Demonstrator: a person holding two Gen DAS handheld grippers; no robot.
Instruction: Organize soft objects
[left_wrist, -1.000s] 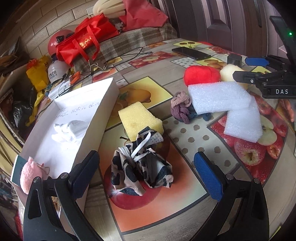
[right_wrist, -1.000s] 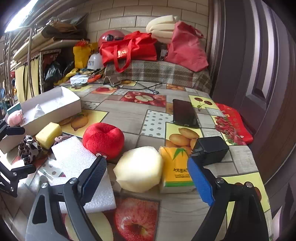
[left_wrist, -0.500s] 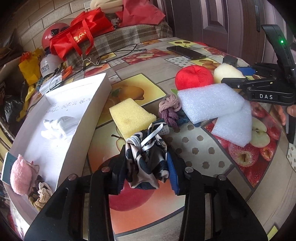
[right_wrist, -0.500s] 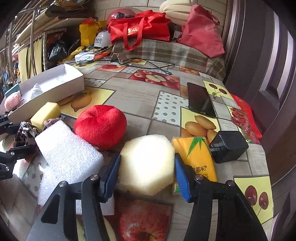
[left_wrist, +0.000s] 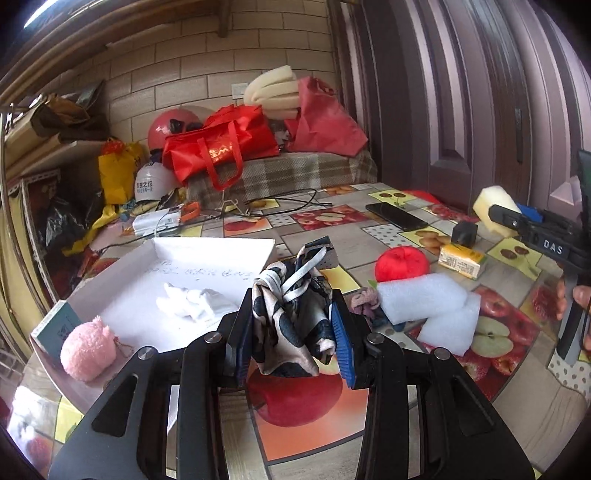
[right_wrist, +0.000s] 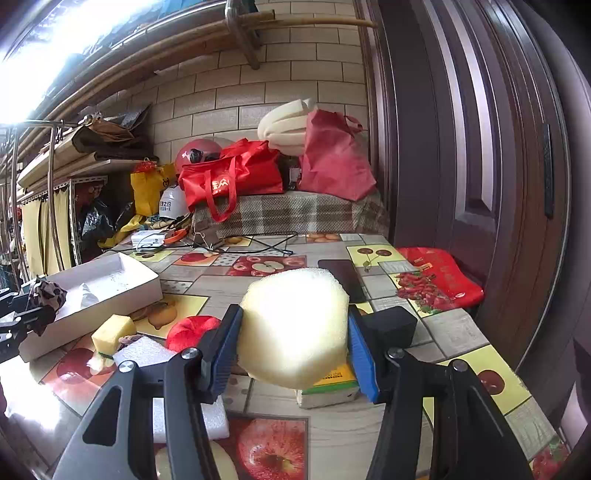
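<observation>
- My left gripper (left_wrist: 293, 328) is clamped on the patterned cloth (left_wrist: 291, 314), lifted clear of the table (left_wrist: 306, 435), just beside the white box (left_wrist: 207, 266).
- My right gripper (right_wrist: 293, 345) is clamped on the pale sponge (right_wrist: 293, 325), also off the table.
- Already in or at the box: a white rag (left_wrist: 192, 304) and a pink pompom (left_wrist: 88, 349).
- Still out on the table: yellow sponge (right_wrist: 112, 328), red plush (left_wrist: 400, 264), purple scrunchie (left_wrist: 364, 302), two white foam slabs (left_wrist: 424, 299).
- I'd judge the sorting under halfway; both held items still need dropping into the box.
</observation>
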